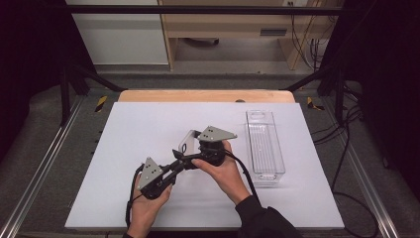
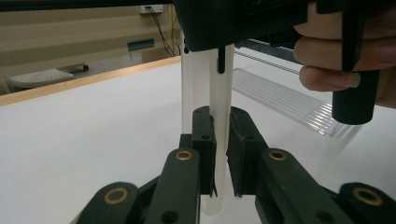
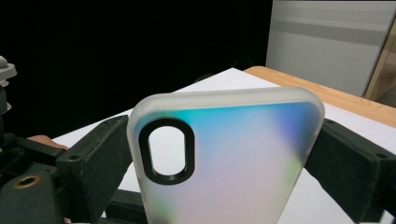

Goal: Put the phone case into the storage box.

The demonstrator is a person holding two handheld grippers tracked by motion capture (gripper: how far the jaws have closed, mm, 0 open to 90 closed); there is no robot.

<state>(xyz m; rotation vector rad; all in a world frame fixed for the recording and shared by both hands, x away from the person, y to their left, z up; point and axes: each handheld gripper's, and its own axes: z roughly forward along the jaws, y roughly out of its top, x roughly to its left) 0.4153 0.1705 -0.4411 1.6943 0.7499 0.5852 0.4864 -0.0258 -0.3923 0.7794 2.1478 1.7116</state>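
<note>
Mid-handover: phone case held on edge above the white table, between both tools. Left gripper is clamped narrow on the case's thin edge; right gripper spans its width, pads at both sides, jaws wide. Judged next move: one gripper lets go, the other carries the case to the clear bin, without twisting it.

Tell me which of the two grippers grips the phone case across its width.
The right gripper: its fingers span the phone case side to side. The left gripper pinches one thin edge.
</note>
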